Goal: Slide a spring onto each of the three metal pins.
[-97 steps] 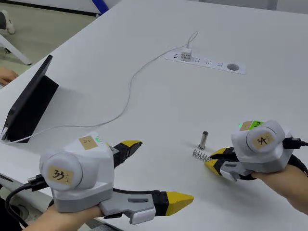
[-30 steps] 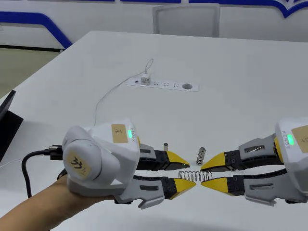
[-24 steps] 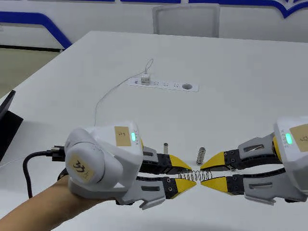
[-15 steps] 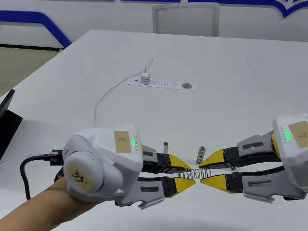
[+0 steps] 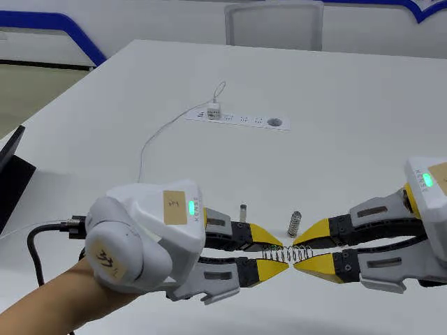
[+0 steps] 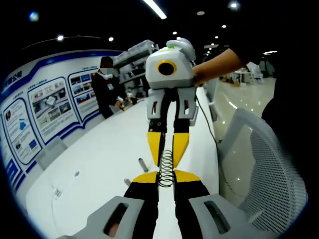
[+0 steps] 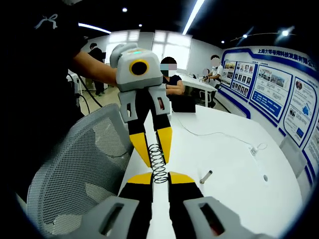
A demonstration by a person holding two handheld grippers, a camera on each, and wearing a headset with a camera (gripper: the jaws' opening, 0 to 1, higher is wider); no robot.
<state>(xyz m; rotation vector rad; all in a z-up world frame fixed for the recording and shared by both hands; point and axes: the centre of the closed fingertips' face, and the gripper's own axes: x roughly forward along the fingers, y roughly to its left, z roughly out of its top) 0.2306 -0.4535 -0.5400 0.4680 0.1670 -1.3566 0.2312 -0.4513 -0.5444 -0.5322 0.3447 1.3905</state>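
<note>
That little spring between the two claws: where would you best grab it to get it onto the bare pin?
Likely by the coils near one end, pinched across its width from the side. The spring is a slim hollow coil, lying level between the left gripper and right gripper; an end-side grip leaves the other mouth free for the upright bare pin.

Spring (image 5: pixel 283 254) horizontal, aloft; bare pin (image 5: pixel 243 213), spring-clad pin (image 5: pixel 295 223) upright.

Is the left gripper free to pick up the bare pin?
Probably not: the left gripper grips one end of the spring, the right gripper the other. The bare pin stands close, unobstructed.
</note>
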